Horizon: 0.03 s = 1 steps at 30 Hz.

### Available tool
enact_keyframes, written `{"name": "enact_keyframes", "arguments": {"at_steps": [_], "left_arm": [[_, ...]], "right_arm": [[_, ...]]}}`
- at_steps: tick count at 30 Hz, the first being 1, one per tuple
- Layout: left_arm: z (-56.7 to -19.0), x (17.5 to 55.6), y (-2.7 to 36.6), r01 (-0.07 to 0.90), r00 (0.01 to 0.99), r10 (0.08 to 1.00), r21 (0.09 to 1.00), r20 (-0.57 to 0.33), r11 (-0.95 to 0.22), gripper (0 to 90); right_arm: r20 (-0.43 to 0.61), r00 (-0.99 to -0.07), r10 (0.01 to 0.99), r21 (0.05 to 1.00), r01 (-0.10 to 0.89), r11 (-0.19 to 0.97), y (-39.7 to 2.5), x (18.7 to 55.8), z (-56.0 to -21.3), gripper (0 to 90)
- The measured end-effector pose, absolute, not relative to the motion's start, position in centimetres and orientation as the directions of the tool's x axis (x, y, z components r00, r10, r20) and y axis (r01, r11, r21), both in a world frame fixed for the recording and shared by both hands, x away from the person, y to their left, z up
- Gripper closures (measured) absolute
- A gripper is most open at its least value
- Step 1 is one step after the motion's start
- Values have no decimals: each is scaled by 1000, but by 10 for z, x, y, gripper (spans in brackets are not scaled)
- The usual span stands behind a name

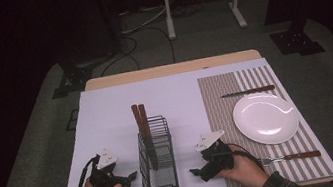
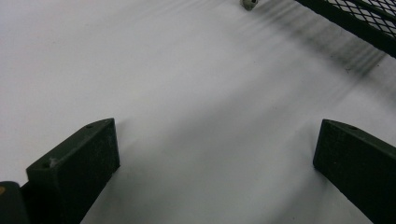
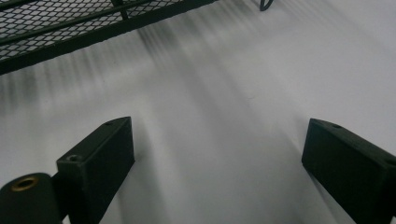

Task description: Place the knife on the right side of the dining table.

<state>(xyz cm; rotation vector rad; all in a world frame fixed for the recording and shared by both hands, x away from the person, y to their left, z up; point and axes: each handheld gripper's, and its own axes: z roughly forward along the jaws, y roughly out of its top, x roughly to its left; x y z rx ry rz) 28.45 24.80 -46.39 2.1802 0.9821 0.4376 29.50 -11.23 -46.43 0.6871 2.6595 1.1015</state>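
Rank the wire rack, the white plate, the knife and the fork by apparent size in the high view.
1. wire rack, nearest the camera, which may flatter it
2. white plate
3. knife and fork: alike in length, too close to rank

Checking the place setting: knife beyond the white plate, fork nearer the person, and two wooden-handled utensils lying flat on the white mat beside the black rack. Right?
Not quite: in the high view the two wooden-handled utensils stand upright inside the black rack, not flat beside it. The knife beyond the white plate and the fork nearer are right.

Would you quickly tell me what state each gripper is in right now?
Left gripper: open, jaws wide apart, holding nothing.
Right gripper: open, jaws wide apart, holding nothing.
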Motion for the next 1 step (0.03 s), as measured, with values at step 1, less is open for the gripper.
{"name": "enact_keyframes", "arguments": {"at_steps": [1], "left_arm": [[-464,285,248,520,656,754,713,20,-471,0]], "right_arm": [[8,-878,478,710,341,615,-113,295,-465,75]]}}
